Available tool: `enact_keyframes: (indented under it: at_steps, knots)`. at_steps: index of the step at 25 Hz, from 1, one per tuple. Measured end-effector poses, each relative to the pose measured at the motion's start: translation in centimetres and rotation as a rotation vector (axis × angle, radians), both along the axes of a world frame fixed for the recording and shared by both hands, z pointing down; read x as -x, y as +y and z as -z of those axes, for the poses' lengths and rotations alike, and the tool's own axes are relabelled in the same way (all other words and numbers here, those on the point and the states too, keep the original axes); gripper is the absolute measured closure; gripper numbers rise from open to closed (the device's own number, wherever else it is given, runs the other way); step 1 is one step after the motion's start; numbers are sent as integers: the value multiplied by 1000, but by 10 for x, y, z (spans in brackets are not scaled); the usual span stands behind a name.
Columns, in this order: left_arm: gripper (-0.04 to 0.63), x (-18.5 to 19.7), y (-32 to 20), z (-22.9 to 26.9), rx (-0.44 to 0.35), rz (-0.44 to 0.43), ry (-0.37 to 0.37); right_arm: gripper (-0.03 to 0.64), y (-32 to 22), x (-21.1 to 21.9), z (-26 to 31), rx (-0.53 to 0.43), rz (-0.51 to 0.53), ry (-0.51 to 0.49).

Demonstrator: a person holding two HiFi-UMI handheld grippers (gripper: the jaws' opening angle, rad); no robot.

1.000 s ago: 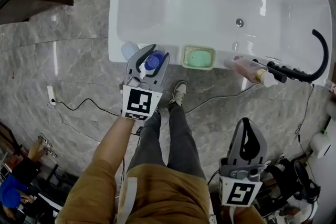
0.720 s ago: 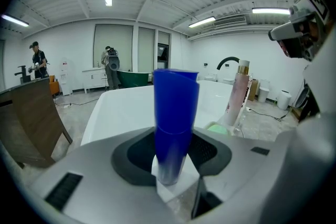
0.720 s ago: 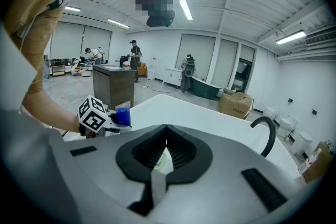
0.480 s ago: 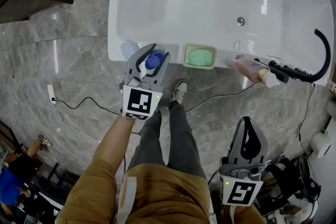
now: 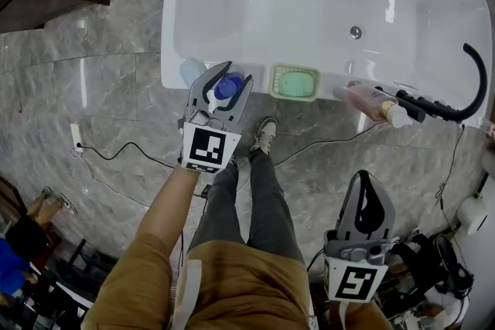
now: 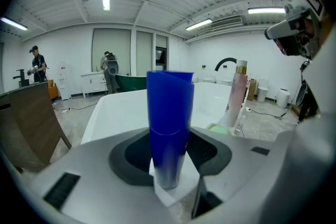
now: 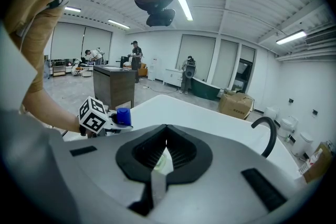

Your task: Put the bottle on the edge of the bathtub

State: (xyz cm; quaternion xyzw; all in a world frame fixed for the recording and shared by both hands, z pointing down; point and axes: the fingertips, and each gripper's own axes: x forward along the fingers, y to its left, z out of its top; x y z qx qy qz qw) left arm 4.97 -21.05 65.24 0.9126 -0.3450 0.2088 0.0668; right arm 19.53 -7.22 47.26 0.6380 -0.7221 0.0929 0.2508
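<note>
A bottle with a tall blue cap stands between the jaws of my left gripper, over the near edge of the white bathtub. The left gripper view shows the same bottle upright, blue above and clear grey below, with the dark pads against its sides. My right gripper hangs low at the right, away from the tub, its jaws shut with nothing between them. From the right gripper view the blue cap shows beside the left gripper's marker cube.
A green soap dish and a pink bottle sit on the tub's near edge, right of the left gripper. A black hose and faucet curve at the far right. A pale round thing lies left of the gripper. A cable crosses the floor.
</note>
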Motion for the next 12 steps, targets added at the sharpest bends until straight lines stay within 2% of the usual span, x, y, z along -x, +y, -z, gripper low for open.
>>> enact_keyframes:
  at_steps: [6, 12]
  knots:
    - [416, -3, 1, 8, -26, -11, 35, 612, 3, 1, 2, -6, 9, 8]
    - [367, 3, -2, 33, -55, 7, 47, 612, 3, 3, 22, -41, 20, 24]
